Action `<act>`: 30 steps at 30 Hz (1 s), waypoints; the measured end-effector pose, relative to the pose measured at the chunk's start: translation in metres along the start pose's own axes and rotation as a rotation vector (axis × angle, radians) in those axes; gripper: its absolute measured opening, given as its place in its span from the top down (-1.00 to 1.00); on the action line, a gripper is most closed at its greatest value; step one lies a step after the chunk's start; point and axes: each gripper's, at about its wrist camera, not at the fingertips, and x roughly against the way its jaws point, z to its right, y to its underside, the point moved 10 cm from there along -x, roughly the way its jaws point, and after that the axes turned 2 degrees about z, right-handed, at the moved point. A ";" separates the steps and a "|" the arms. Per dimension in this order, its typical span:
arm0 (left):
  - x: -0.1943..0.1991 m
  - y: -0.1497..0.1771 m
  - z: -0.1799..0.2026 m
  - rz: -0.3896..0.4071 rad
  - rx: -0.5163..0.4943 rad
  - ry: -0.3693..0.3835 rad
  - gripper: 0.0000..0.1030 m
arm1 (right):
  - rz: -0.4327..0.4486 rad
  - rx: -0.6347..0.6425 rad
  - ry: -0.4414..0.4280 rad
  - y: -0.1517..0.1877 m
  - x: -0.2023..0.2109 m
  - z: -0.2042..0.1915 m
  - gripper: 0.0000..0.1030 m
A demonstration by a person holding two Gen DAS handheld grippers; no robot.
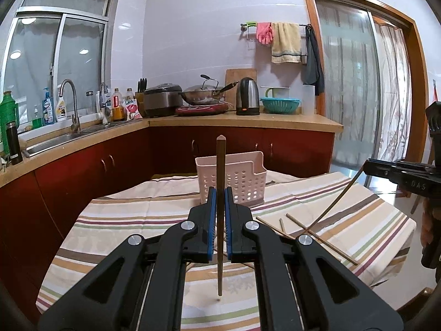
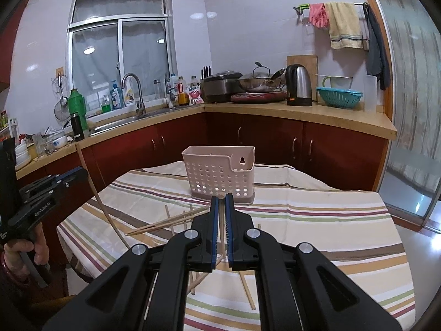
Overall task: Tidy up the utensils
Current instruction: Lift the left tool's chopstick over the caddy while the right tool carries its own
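Wooden chopstick [image 1: 220, 207] upright before perforated plastic basket [image 1: 242, 178].

Two grippers, the left gripper [image 1: 220, 195] and the right gripper [image 2: 222, 201], each clamp one chopstick. One pink basket [image 2: 217, 176] stands mid-frame. At least five loose chopsticks [image 2: 168, 222] lie scattered lower left.

You hold two matt black plastic grippers with ribbed blue pads [image 1: 211, 215]. The chopstick [image 1: 220, 220] in your left one looks like dark, smooth wood; the loose chopsticks [image 2: 165, 222] on the table are paler, bare wood. The basket [image 2: 219, 175] is matt pinkish plastic, pierced with holes. The tablecloth [image 2: 303, 220] is striped woven cloth, slightly creased. The kettle [image 1: 247, 96] behind is shiny metal.
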 end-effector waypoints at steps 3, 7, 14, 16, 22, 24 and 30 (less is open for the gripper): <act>-0.003 -0.001 -0.004 0.000 0.005 -0.005 0.87 | 0.005 0.007 0.002 -0.003 -0.003 -0.002 0.89; -0.006 -0.002 -0.007 0.002 0.007 -0.013 0.87 | 0.013 0.013 -0.003 -0.009 -0.010 -0.005 0.89; -0.017 -0.005 -0.014 0.002 0.009 -0.024 0.87 | 0.041 0.024 -0.010 -0.019 -0.024 -0.012 0.89; -0.020 -0.006 -0.016 0.001 0.012 -0.027 0.87 | 0.047 0.023 -0.011 -0.022 -0.028 -0.012 0.89; -0.028 -0.012 -0.022 0.006 0.032 -0.032 0.87 | 0.055 0.016 -0.013 -0.028 -0.030 -0.012 0.89; -0.028 -0.017 -0.022 0.015 0.030 -0.032 0.87 | 0.061 0.017 -0.013 -0.032 -0.028 -0.012 0.89; -0.034 -0.035 -0.021 0.038 0.044 -0.009 0.87 | 0.096 0.006 -0.022 -0.049 -0.021 -0.010 0.89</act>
